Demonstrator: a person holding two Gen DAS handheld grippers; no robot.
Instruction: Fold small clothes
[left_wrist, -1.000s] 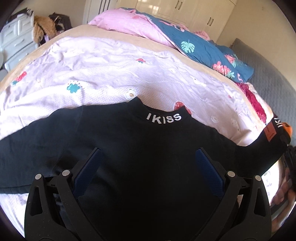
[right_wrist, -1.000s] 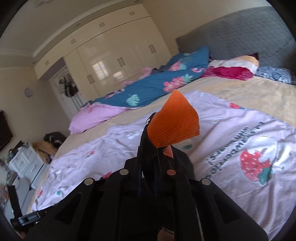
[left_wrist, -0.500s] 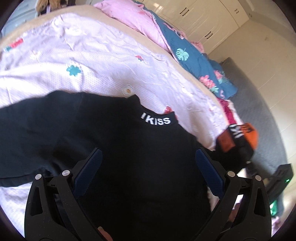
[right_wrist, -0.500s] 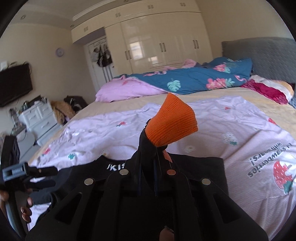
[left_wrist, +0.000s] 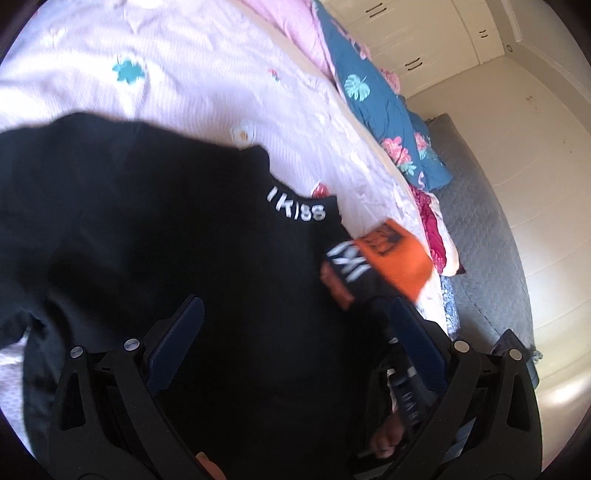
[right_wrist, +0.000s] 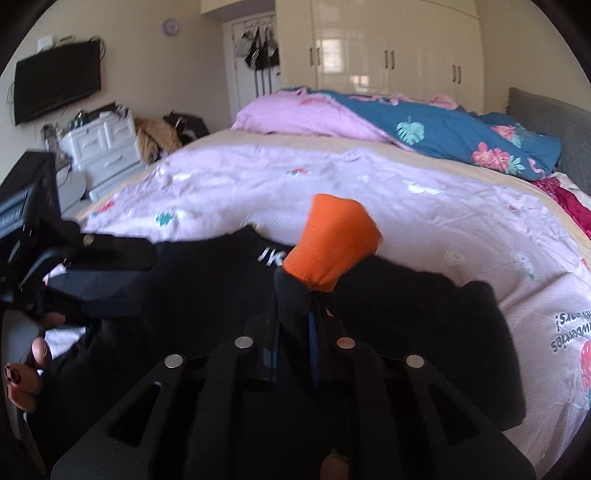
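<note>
Left wrist view is showing my left claw (left_wrist: 291, 332) standing wide, its blue pads apart over the black top (left_wrist: 155, 236), pressing on nothing. That top is lying flat on the bed's pink printed sheet (left_wrist: 192, 74), white lettering showing on its collar. Only this view is revealing the white lettering on the black sleeve beside the orange cuff (left_wrist: 399, 258), which is hanging over the top's right side.

Right wrist view is giving what the other cannot: my right claw (right_wrist: 295, 332) is pinching the black sleeve just below the ribbed, knitted orange cuff (right_wrist: 332, 243), which is sticking up like a soft cone. Its jaws have just been easing apart, yet the fabric is sitting between them, gripped. This view alone is catching the wall television (right_wrist: 55, 88), the white drawers (right_wrist: 103, 144) and the glossy wardrobe (right_wrist: 388, 51).
</note>
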